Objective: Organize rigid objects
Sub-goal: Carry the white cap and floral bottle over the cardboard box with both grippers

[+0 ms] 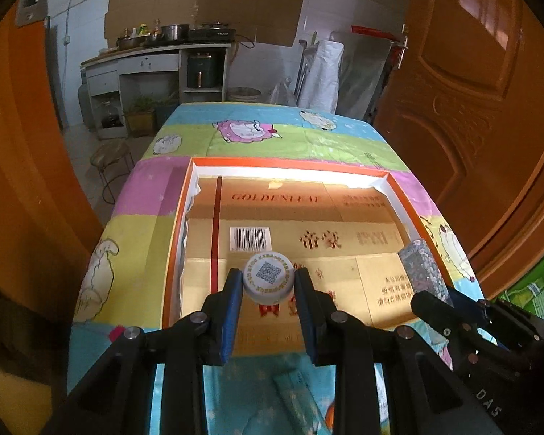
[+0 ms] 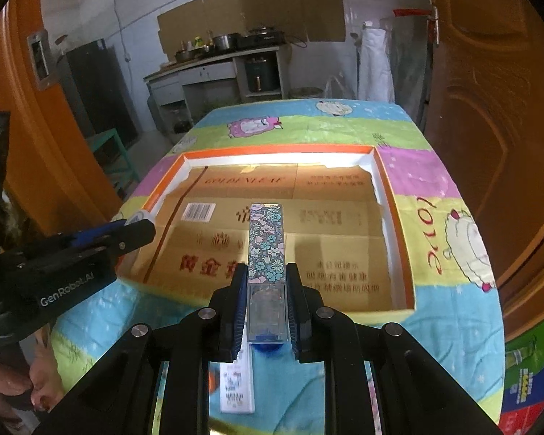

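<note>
Left wrist view: left gripper (image 1: 268,282), black-framed with ribbed blue pads, clamped on a round white plastic cap (image 1: 268,278), QR print on its flat top, held over the near-left part of a shallow tray (image 1: 177,239). Tray rectangular, orange rim, white inner walls, floor lined with flattened tan cardboard (image 1: 308,224) bearing a barcode and printed characters; resting on a soft quilted cloth (image 1: 134,217) of pink, yellow, green and blue blocks with cartoon sheep. Further right in the same view, a tall slim box (image 1: 422,268) standing above the tray's near-right corner, pinched by the right gripper (image 1: 449,299). Right wrist view: left gripper (image 2: 134,223) entering from the left edge over the tray (image 2: 399,232) rim. Centre: right gripper (image 2: 266,308) closed tight on the slim box (image 2: 266,243), rigid, rectangular, glossy floral pattern on the far part, clear plastic toward the near end, pointing away over the tray's near edge. Just below, a flat white packet (image 2: 237,388) lying on the cloth (image 2: 449,344). Far right: carved orange-brown door (image 2: 489,137).
</note>
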A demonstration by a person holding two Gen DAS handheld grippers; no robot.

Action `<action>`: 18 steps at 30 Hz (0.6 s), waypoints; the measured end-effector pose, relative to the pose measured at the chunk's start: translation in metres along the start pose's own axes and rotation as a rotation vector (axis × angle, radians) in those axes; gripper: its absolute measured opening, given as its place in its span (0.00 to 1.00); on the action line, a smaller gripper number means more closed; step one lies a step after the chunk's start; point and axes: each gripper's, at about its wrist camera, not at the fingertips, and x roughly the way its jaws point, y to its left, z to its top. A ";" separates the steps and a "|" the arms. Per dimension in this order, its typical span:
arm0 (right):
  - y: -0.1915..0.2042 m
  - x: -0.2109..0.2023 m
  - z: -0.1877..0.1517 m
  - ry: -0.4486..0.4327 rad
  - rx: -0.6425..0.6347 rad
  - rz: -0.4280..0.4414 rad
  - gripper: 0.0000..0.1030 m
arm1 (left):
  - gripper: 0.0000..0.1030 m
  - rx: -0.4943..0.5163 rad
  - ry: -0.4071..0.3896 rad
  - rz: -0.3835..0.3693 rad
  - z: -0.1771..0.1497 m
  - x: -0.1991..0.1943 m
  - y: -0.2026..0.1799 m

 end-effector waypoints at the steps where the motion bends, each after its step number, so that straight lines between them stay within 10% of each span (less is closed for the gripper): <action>1: 0.000 0.002 0.002 -0.001 0.000 0.002 0.20 | 0.29 0.002 -0.004 0.000 0.003 0.001 -0.001; 18: -0.023 0.041 0.053 -0.023 0.062 0.023 0.20 | 0.29 0.013 -0.025 0.003 0.061 0.044 -0.007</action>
